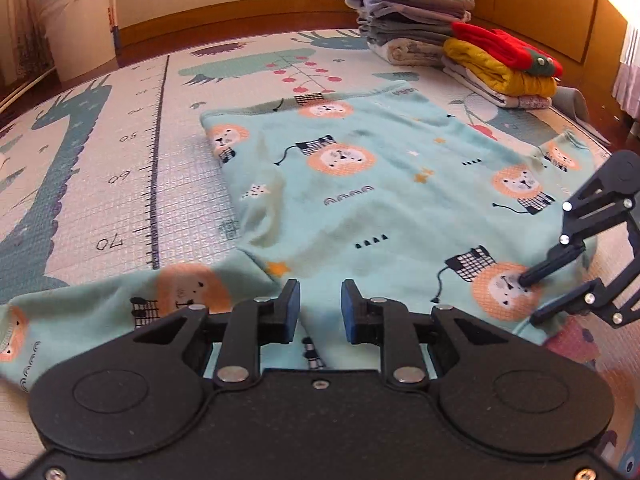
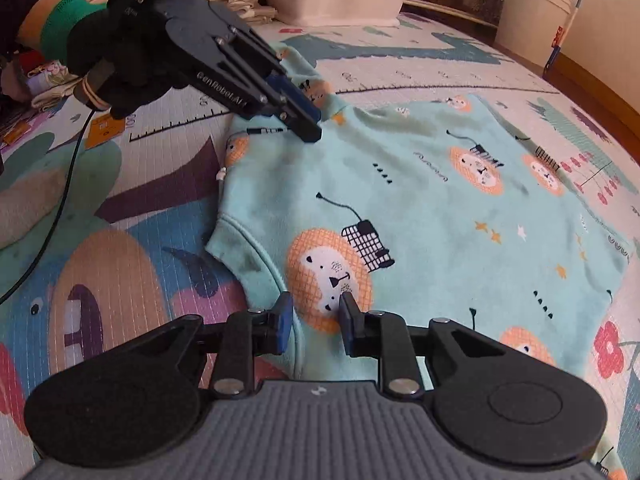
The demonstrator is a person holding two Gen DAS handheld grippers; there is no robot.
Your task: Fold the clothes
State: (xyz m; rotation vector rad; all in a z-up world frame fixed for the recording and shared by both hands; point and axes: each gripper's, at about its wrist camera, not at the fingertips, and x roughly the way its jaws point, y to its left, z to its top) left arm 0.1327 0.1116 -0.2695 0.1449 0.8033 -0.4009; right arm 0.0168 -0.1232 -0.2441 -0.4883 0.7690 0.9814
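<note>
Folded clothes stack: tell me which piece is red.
The red piece is the top one on the front stack, lying on the yellow one; the rear stack is grey and lilac.

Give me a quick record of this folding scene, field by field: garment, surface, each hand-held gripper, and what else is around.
garment: lion-print top, spread flat, not yet folded
surface: play mat
left hand-held gripper: open, over the garment near a sleeve
right hand-held gripper: open, at the neckline, fingertips on the cloth
folded clothes: stacked at the mat's far edge
bucket: beyond the mat
</note>
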